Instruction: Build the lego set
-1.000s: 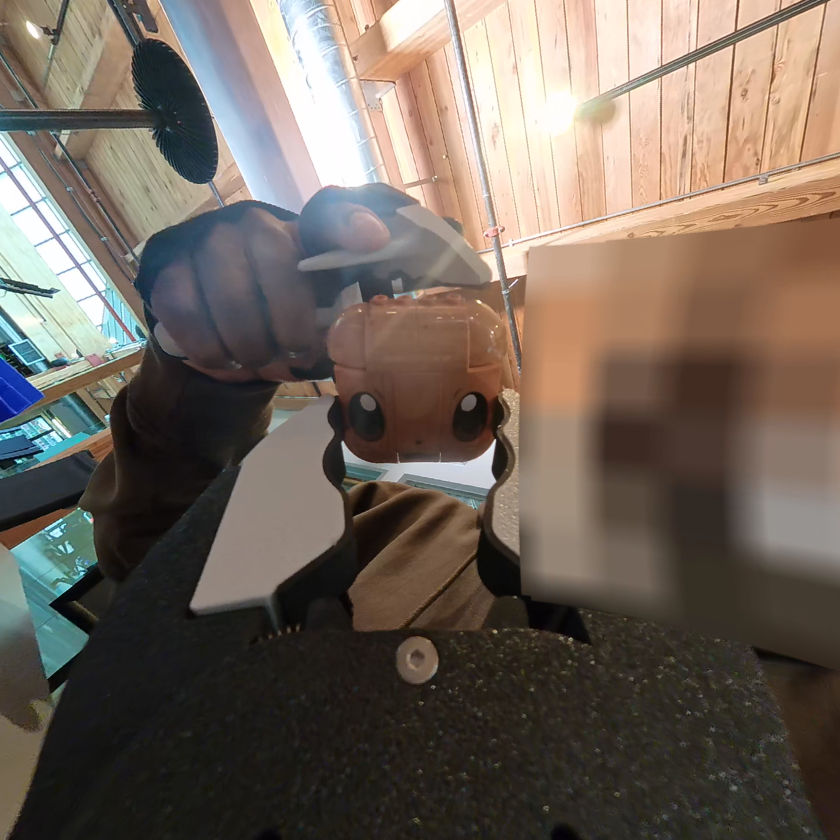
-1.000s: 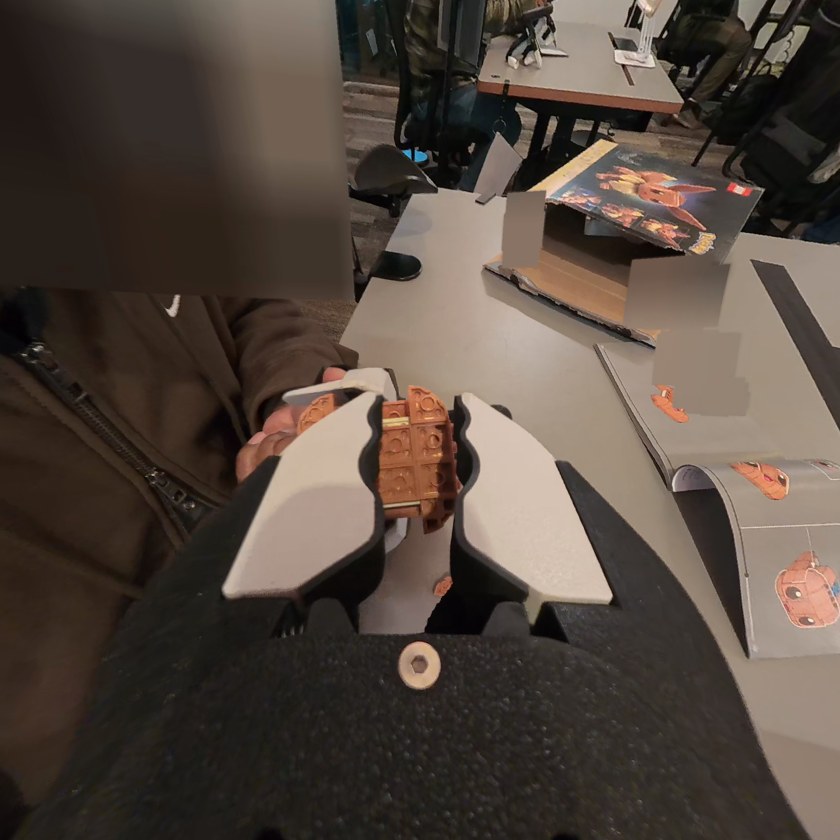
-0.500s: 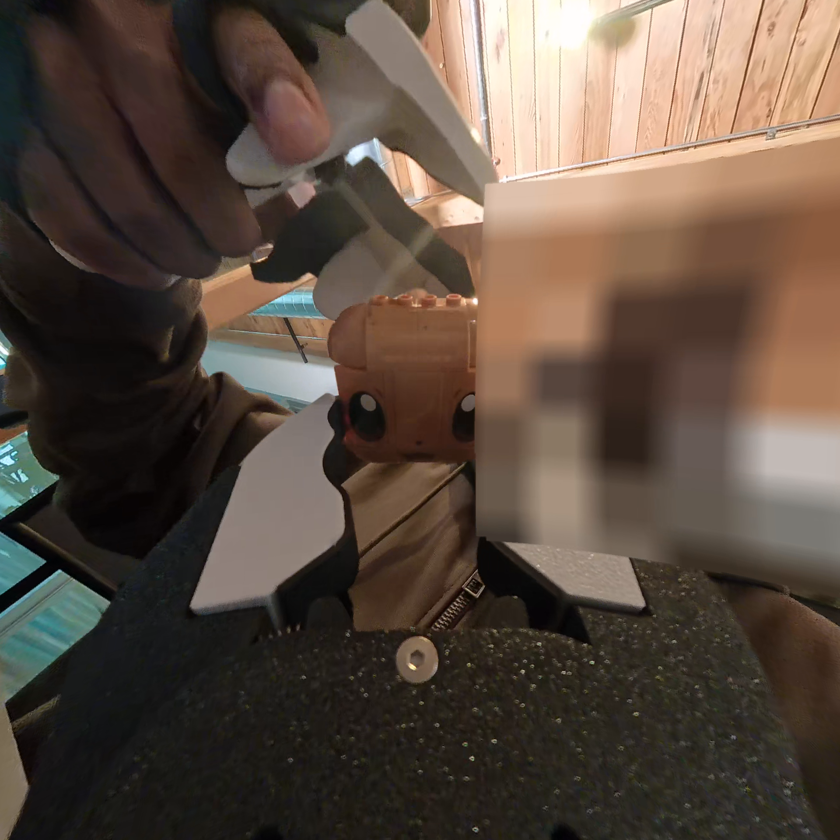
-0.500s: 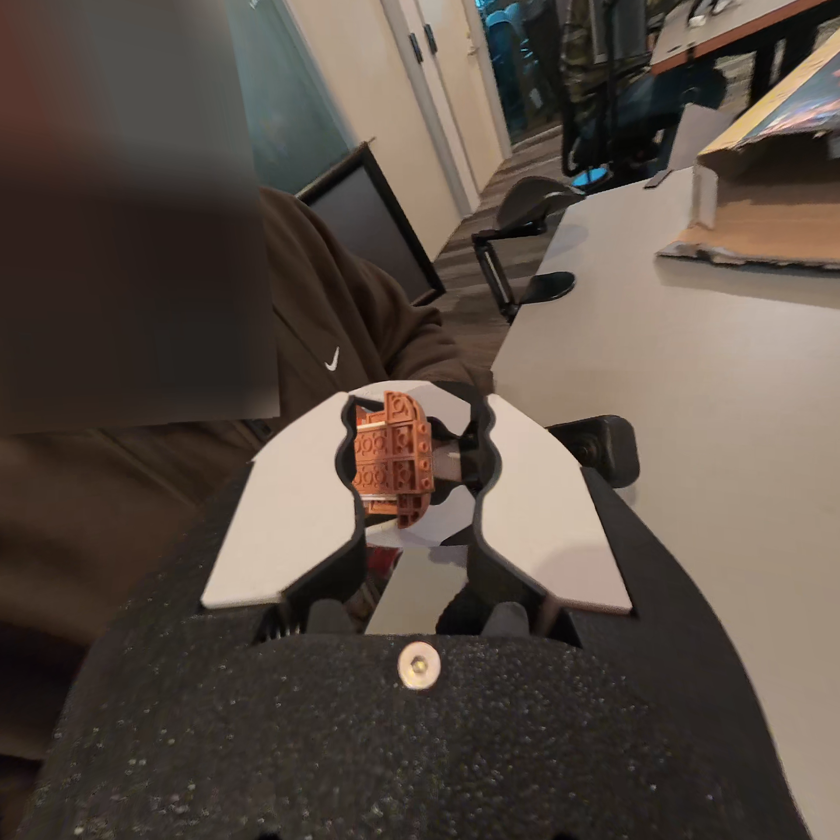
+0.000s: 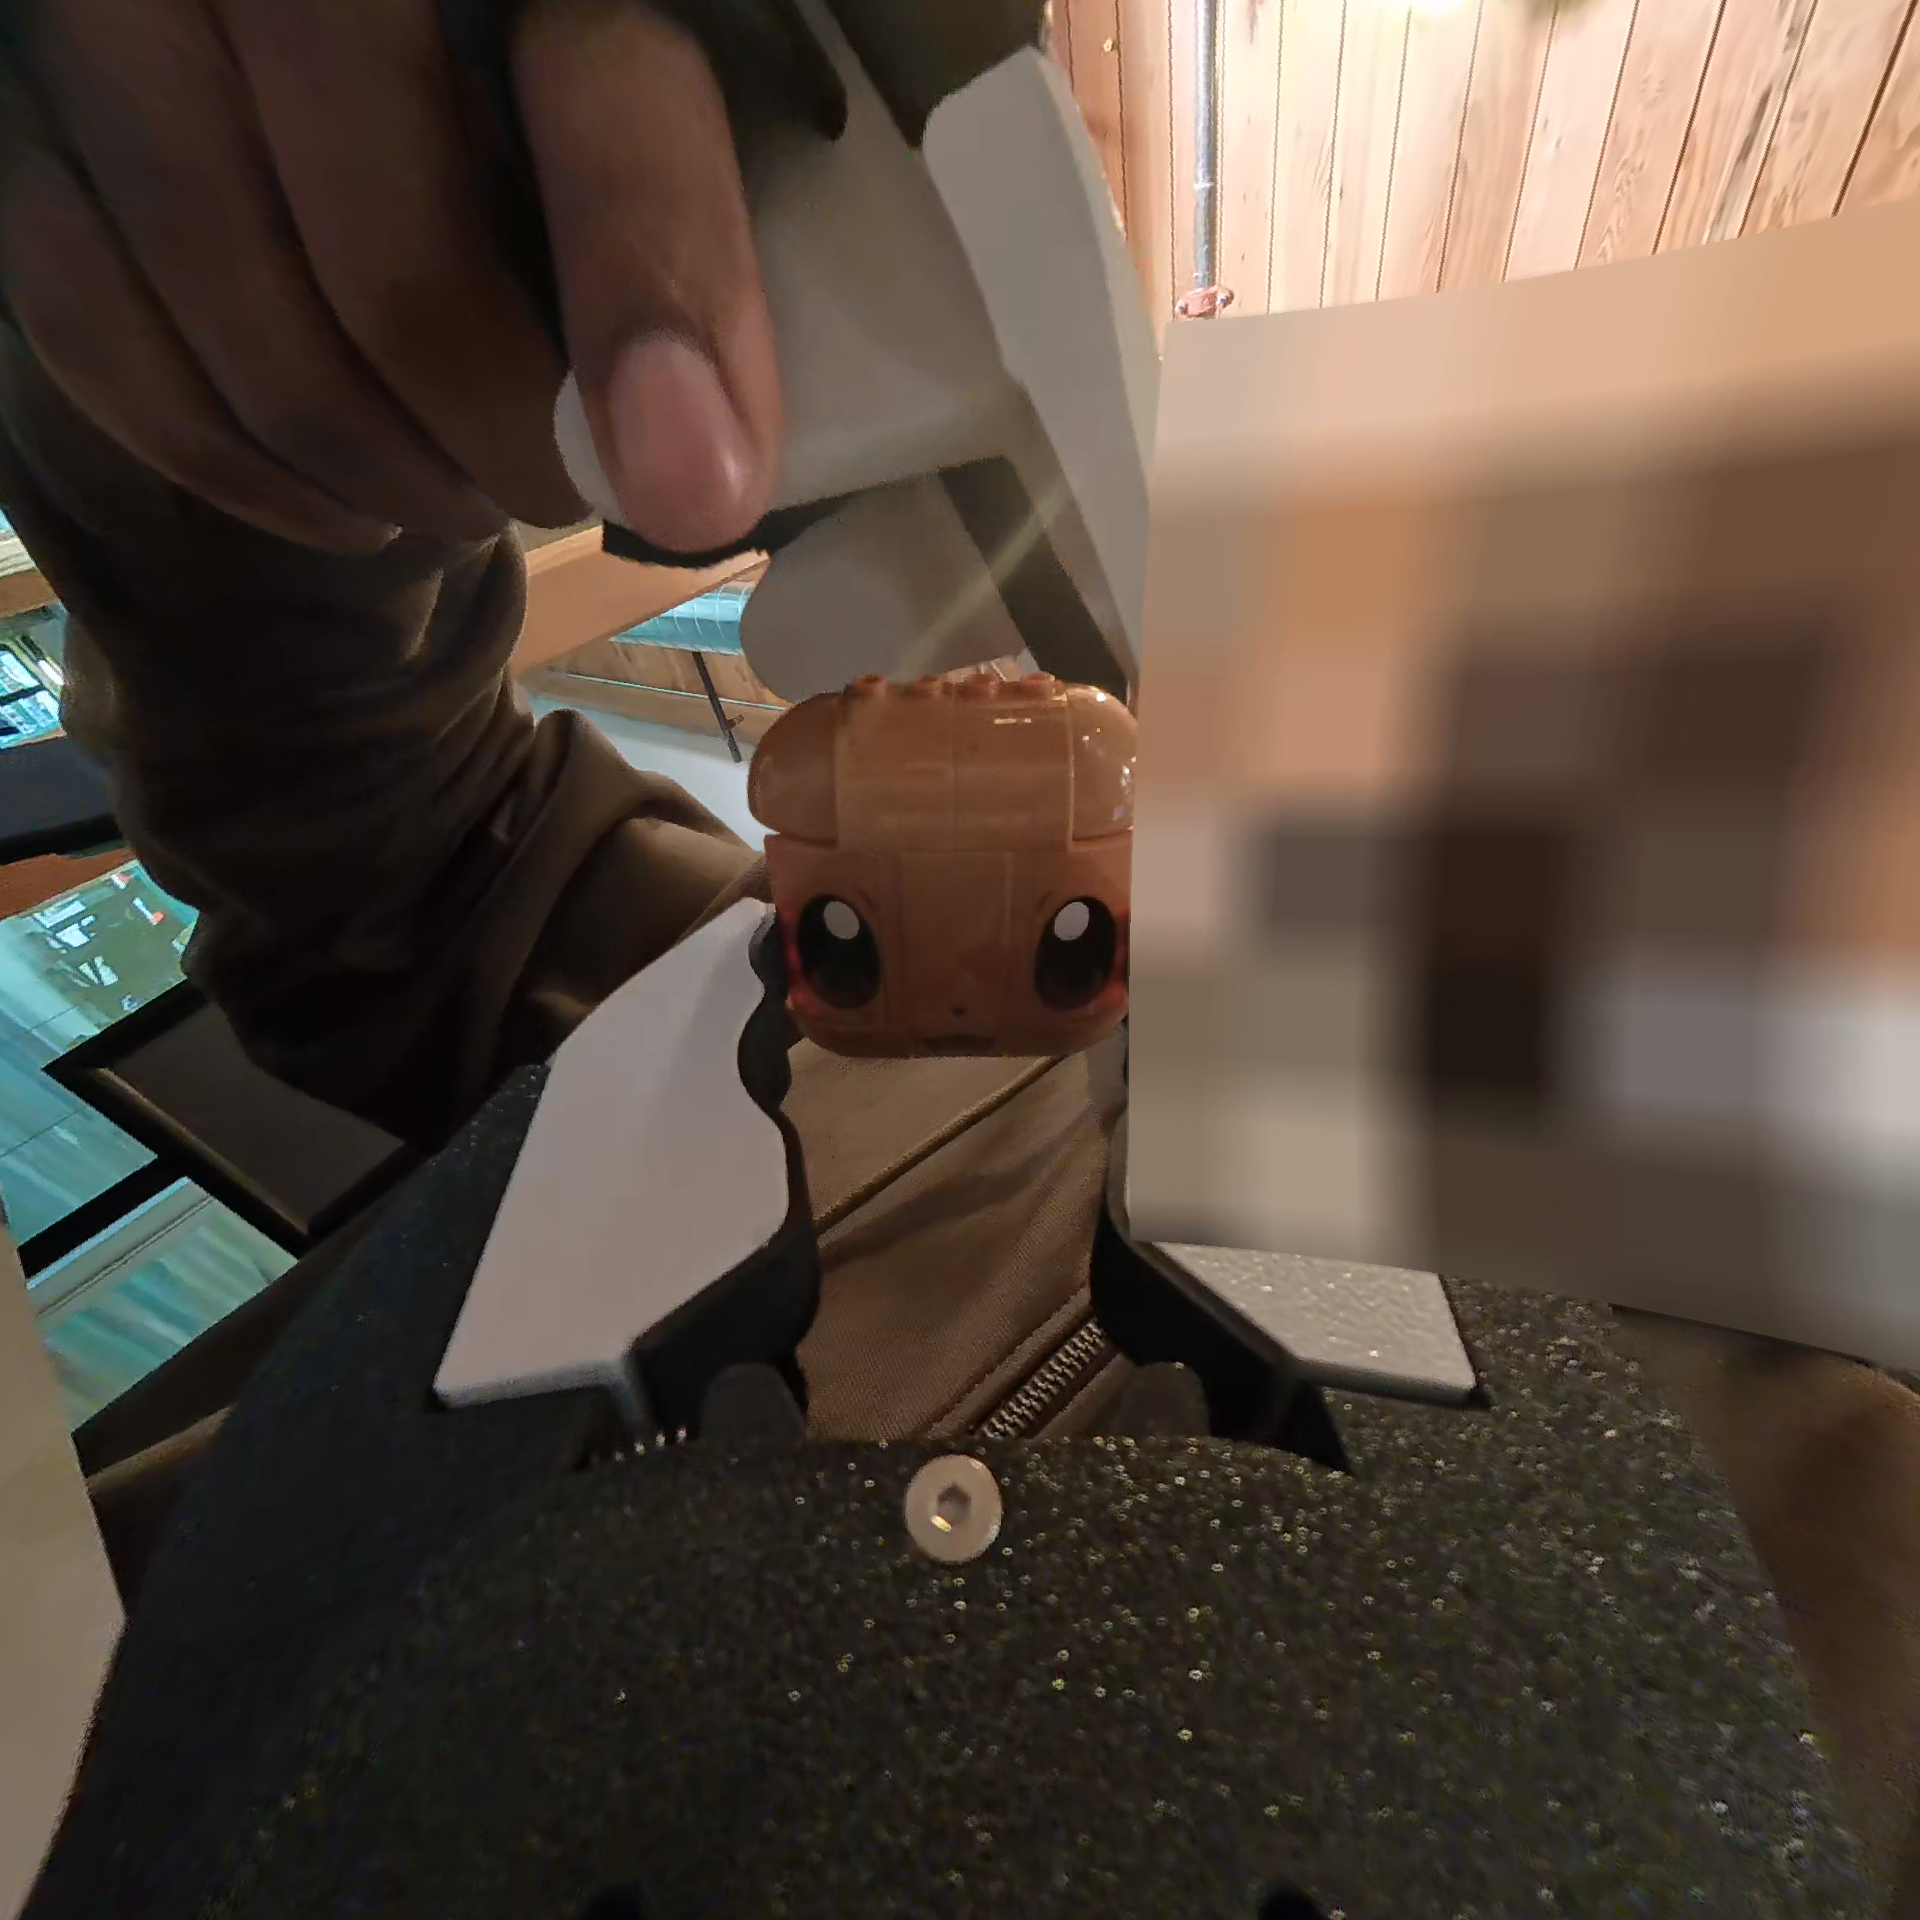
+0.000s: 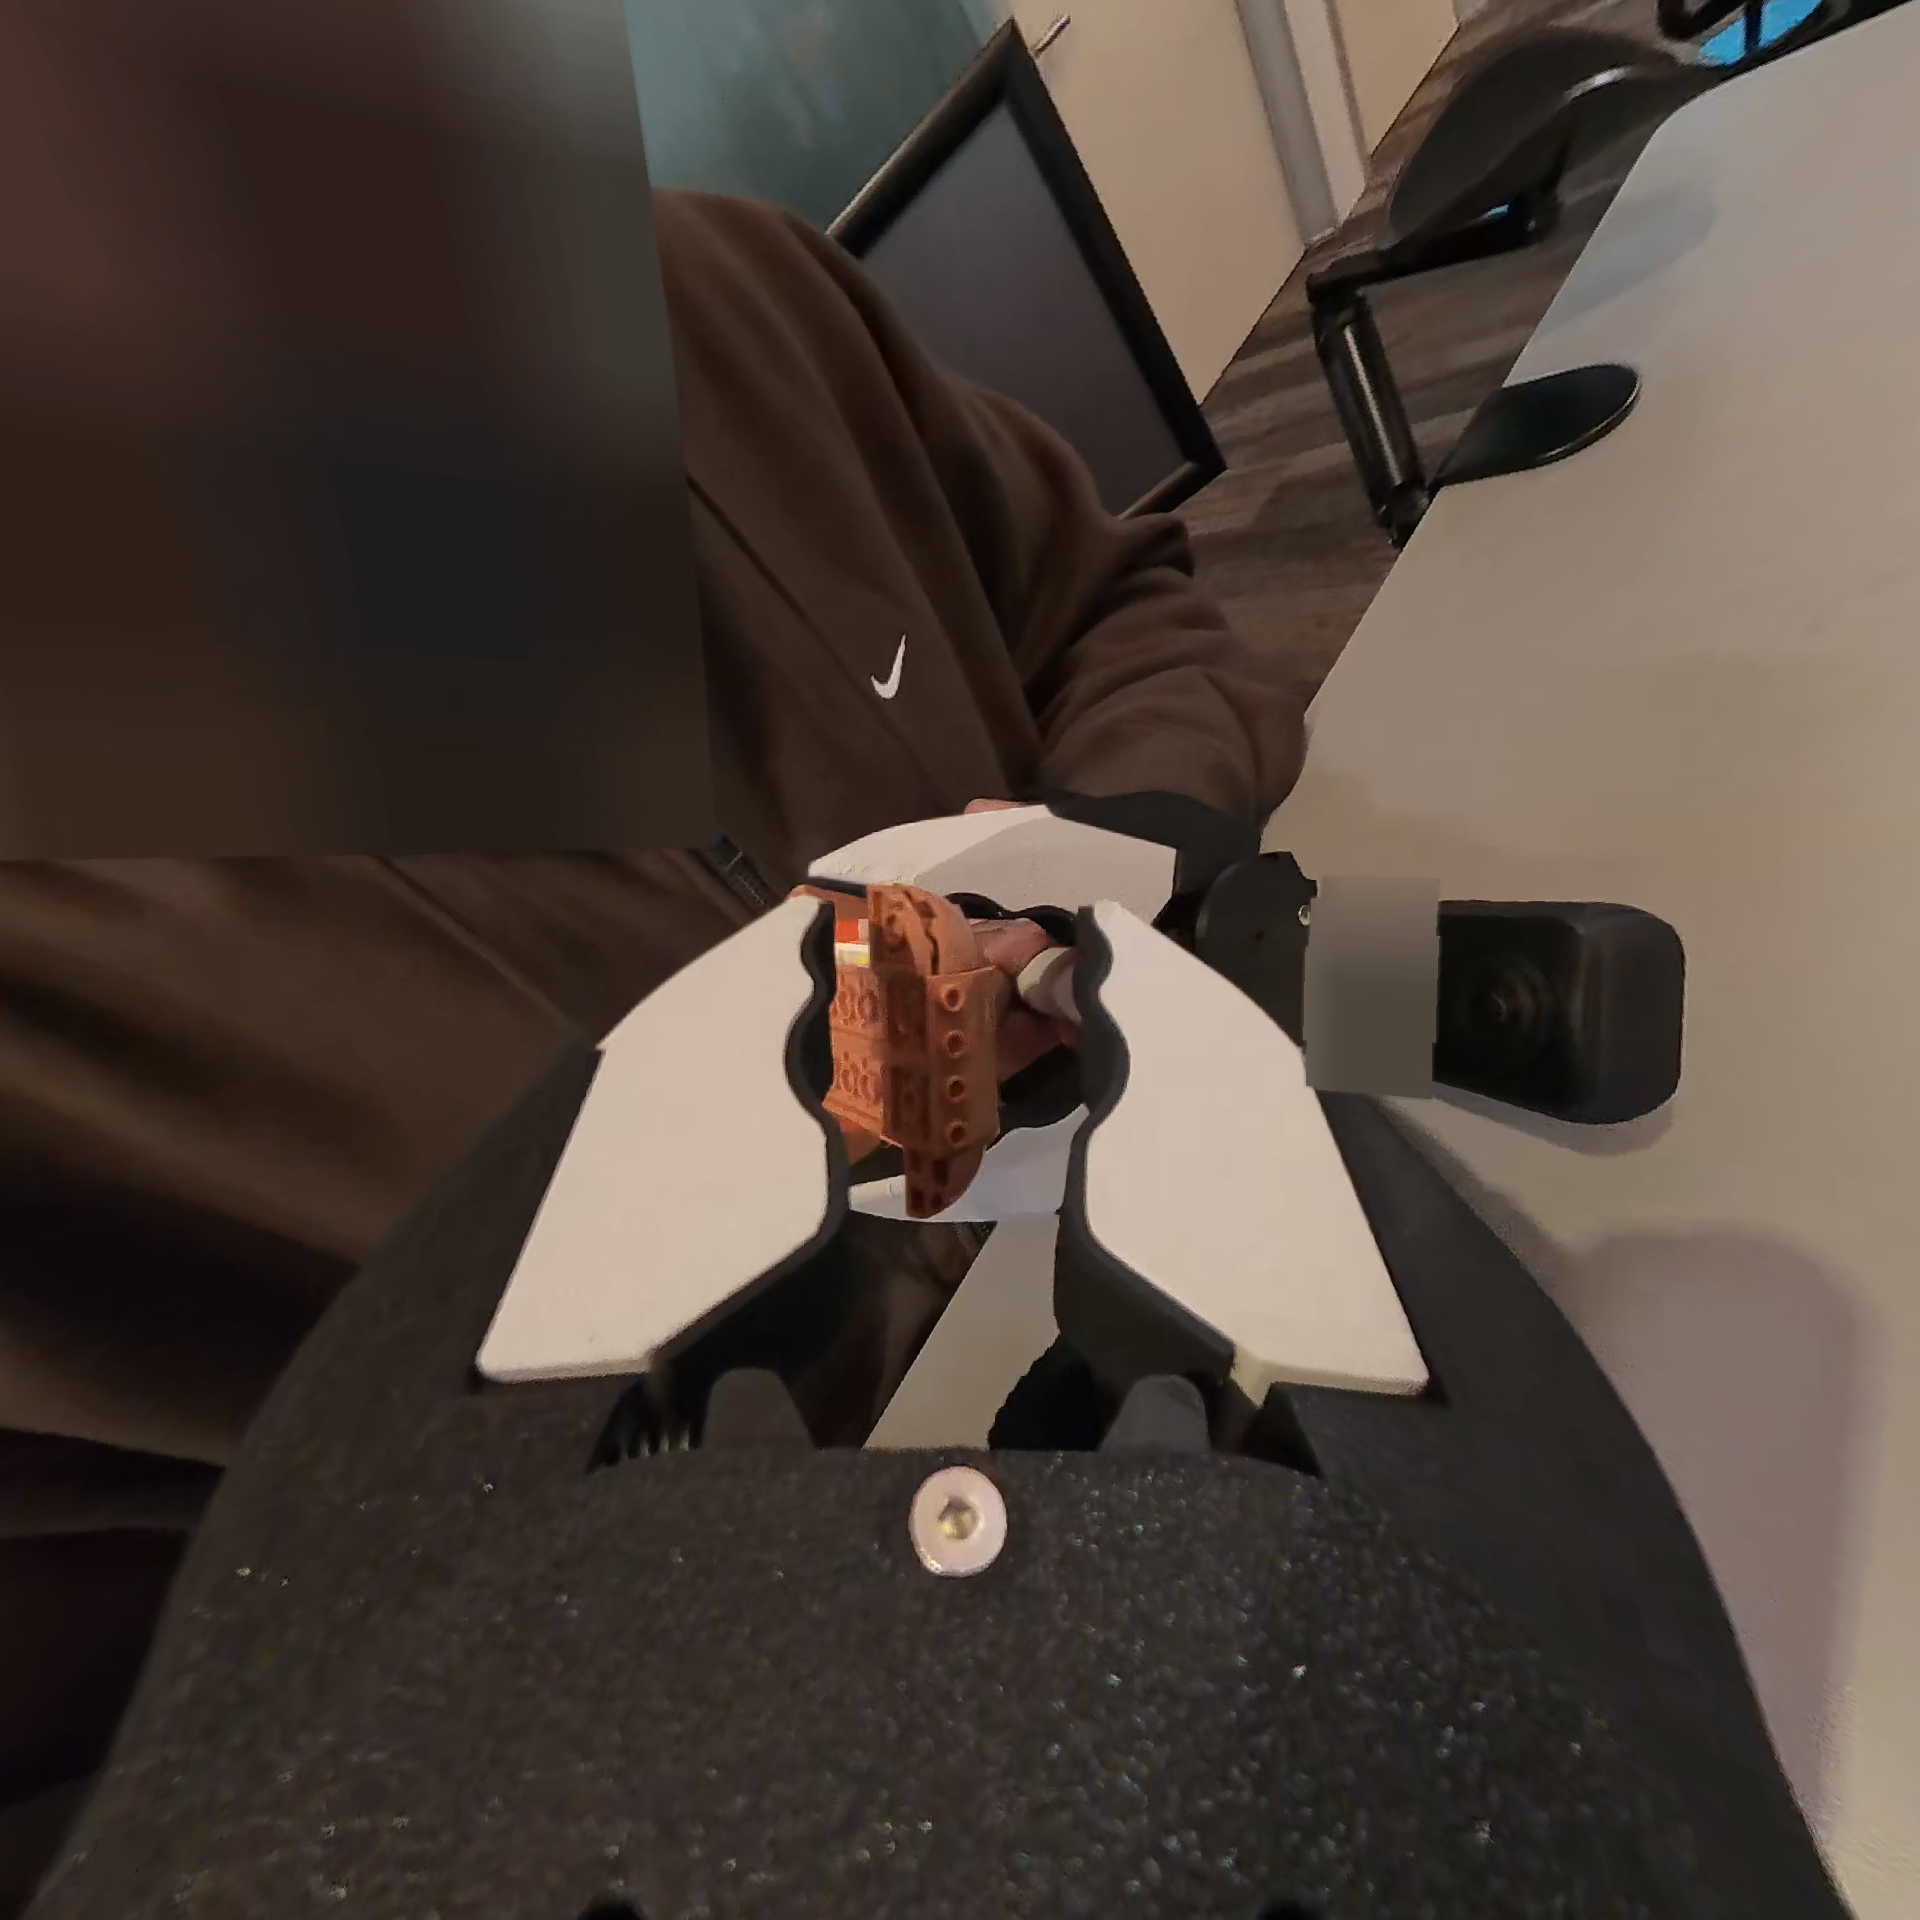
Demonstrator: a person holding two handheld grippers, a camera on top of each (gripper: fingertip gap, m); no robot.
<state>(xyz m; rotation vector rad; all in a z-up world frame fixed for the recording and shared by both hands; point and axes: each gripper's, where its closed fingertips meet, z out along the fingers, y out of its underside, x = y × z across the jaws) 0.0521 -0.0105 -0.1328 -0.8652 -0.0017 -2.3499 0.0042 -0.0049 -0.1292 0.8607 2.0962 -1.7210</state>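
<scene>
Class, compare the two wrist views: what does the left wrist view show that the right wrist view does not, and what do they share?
Only the left wrist view shows the lego head's face with two dark eyes, a wooden plank ceiling, and the hand holding the right gripper.

Only the right wrist view shows the head's studded brown side, the grey table and the left gripper's camera.

Both show the lego head, held by the left gripper, and the brown jacket.

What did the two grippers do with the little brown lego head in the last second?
The right gripper let go of the lego head: its fingers clamped it a second ago and now stand open around it. In the left wrist view it has lifted above the head. The left gripper stayed shut on the head, face toward its camera.
</scene>
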